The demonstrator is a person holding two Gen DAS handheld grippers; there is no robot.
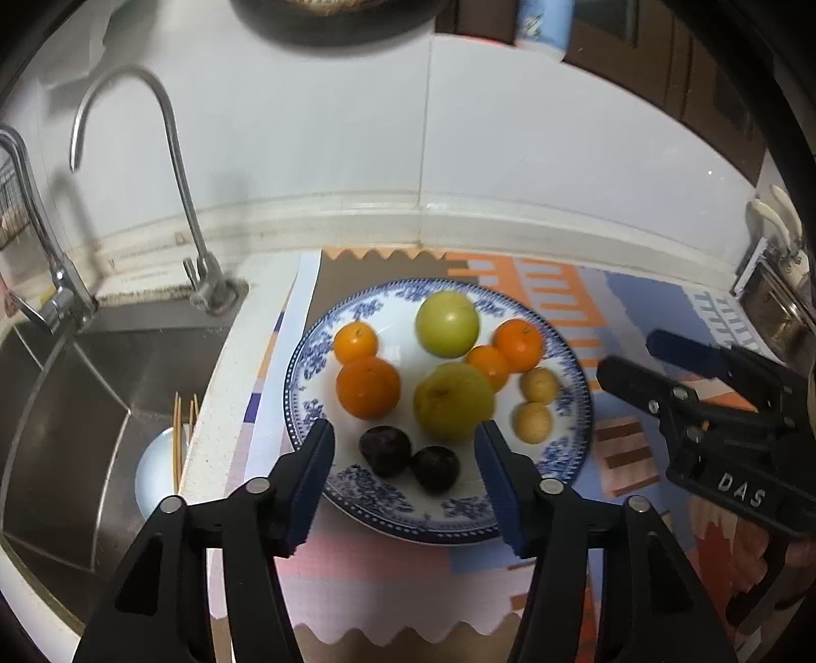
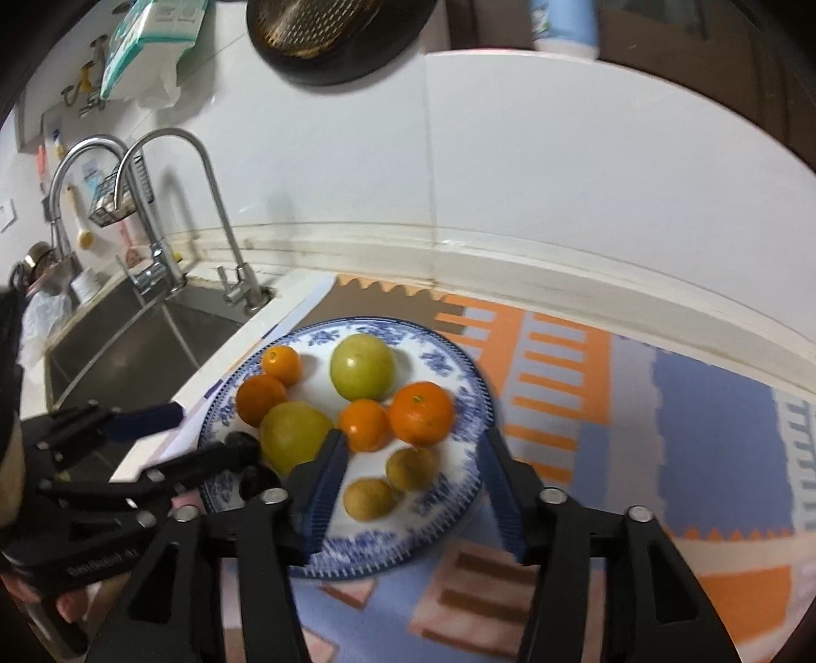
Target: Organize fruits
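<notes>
We hold left tongs [image 1: 405, 454] spread, empty, above the dark plums [image 1: 385, 451] | fruit all on the plate [image 1: 443, 530] on the bench | right tongs [image 2: 413, 469] spread, empty, over small brown fruits [image 2: 413, 468] | risk: crowded round fruit may roll off if nudged.

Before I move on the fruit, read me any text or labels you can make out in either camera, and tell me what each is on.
"DAS": white letters on the right claw body, left wrist view.
Left claw body: white print, too blurred to read.
Tissue pack on the wall: print too small.
Blue-and-white plate: pattern only, no text.
</notes>
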